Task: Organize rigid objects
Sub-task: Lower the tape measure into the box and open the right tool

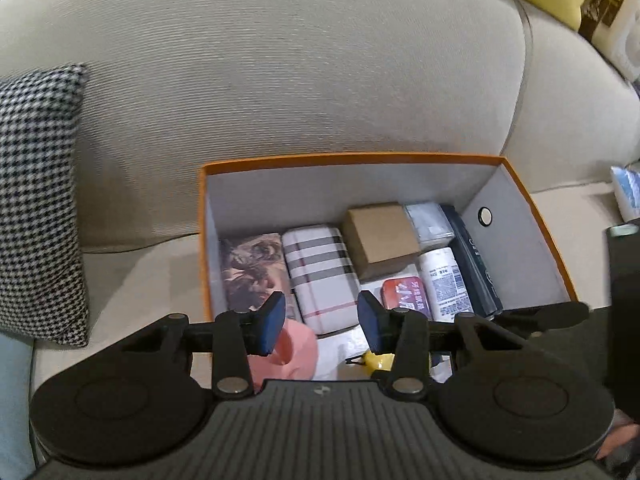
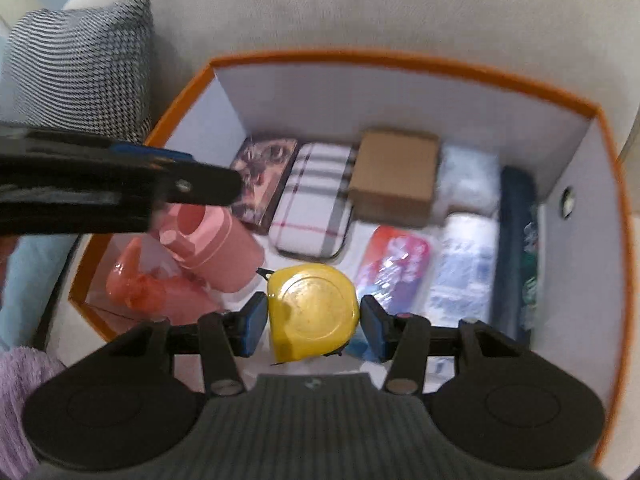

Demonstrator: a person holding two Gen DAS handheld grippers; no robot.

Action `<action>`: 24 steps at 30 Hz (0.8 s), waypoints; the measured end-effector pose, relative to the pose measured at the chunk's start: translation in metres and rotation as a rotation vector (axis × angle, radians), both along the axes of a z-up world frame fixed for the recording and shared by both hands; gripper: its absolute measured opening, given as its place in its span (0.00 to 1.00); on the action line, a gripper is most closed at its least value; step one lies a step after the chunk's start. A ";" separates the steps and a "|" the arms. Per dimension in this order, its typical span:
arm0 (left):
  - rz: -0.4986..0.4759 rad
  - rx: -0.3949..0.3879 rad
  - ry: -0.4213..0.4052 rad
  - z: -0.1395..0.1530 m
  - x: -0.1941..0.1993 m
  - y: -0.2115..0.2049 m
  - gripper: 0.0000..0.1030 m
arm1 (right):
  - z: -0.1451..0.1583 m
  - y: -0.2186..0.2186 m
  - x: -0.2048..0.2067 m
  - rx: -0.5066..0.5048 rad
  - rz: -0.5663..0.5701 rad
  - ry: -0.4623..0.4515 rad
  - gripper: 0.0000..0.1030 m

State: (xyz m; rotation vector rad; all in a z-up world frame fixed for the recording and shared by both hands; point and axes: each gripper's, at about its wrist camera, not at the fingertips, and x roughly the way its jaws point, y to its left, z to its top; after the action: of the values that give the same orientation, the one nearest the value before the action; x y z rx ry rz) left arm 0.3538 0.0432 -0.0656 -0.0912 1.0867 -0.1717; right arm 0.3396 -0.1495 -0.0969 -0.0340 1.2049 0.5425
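The orange storage box [image 2: 404,58] sits on a beige sofa [image 1: 280,60], a houndstooth cushion [image 1: 36,200] just beside it at nine o'clock. The right gripper [image 2: 314,322] grasps a yellow tape measure [image 2: 314,312]: both blue pads press its sides, and it hangs over the near edge of the box interior, at six o'clock in the right wrist view. The left gripper [image 1: 322,322] is released, its jaws standing apart with nothing between them; it hovers above the near left part of the box, over a pink cylindrical container [image 2: 216,248]. Already packed inside: along the far wall, from nine toward three o'clock, a dark printed case [image 1: 252,272], a plaid case [image 1: 320,276], a brown cardboard box [image 1: 380,236] and a clear wrapped packet [image 1: 430,222]; nearer, a red tin [image 1: 406,296], a white labelled packet [image 1: 444,284] and a dark blue box [image 1: 476,268] along the three o'clock wall. A coral handheld item [image 2: 140,284], possibly a small fan, lies in the seven o'clock corner. Judgement: the task is well advanced, since most items lie side by side in the box. The tape measure is not yet set down; bare floor shows at centre between the pink container and the red tin, a likely spot. A blue-white object [image 1: 626,192] lies outside the box at three o'clock and may remain to be packed.
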 end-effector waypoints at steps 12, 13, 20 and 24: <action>0.043 -0.043 -0.007 0.001 -0.016 0.025 0.48 | -0.012 0.021 0.010 -0.028 -0.058 0.049 0.52; 0.040 -0.046 -0.007 0.002 -0.017 0.026 0.48 | -0.012 0.022 0.010 -0.026 -0.058 0.049 0.52; 0.034 -0.050 -0.034 0.010 -0.031 0.028 0.48 | -0.006 0.020 0.006 0.004 -0.046 0.050 0.52; 0.039 -0.056 -0.071 0.020 -0.043 0.028 0.48 | 0.011 0.012 -0.006 0.012 -0.043 0.010 0.52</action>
State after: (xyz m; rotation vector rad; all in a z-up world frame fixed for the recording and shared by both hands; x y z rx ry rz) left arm 0.3105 0.0716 -0.0454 -0.1547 1.0089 -0.1693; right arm 0.3340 -0.1373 -0.0864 0.0048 1.2098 0.5132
